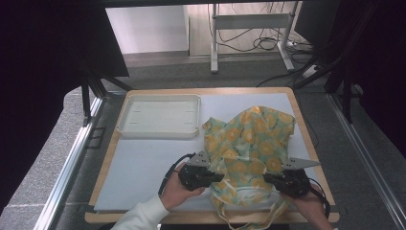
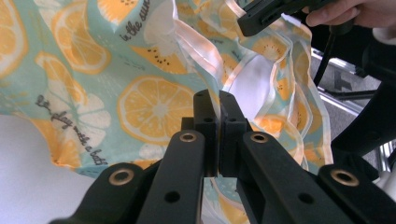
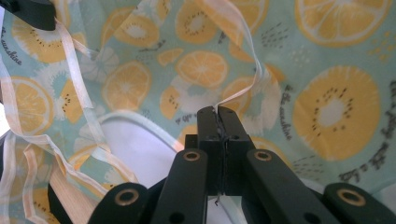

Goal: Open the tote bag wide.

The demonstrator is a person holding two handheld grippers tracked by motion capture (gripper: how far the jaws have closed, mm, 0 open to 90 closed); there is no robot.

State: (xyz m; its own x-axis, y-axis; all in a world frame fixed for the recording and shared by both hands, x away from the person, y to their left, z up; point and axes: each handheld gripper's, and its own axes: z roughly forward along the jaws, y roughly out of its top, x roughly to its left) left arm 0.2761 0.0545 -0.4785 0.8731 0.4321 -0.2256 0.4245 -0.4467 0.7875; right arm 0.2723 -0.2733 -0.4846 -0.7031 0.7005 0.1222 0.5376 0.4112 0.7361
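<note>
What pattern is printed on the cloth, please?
Orange citrus slices on pale teal cloth, clearest in the left gripper view.

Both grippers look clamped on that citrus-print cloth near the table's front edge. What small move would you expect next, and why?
Probably lift both hands and draw them apart. The left gripper and right gripper are each shut on an edge of the crumpled cloth, which lies bunched, its straps hanging over the table edge.

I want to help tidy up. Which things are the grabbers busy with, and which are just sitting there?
Busy with:
- orange-print cloth, pinched at its near edge by both
- left gripper, jaws shut on it
- right gripper, jaws shut on its pale trim

Just sitting:
- white tray, at the table's far left
- metal stand on the floor beyond
</note>
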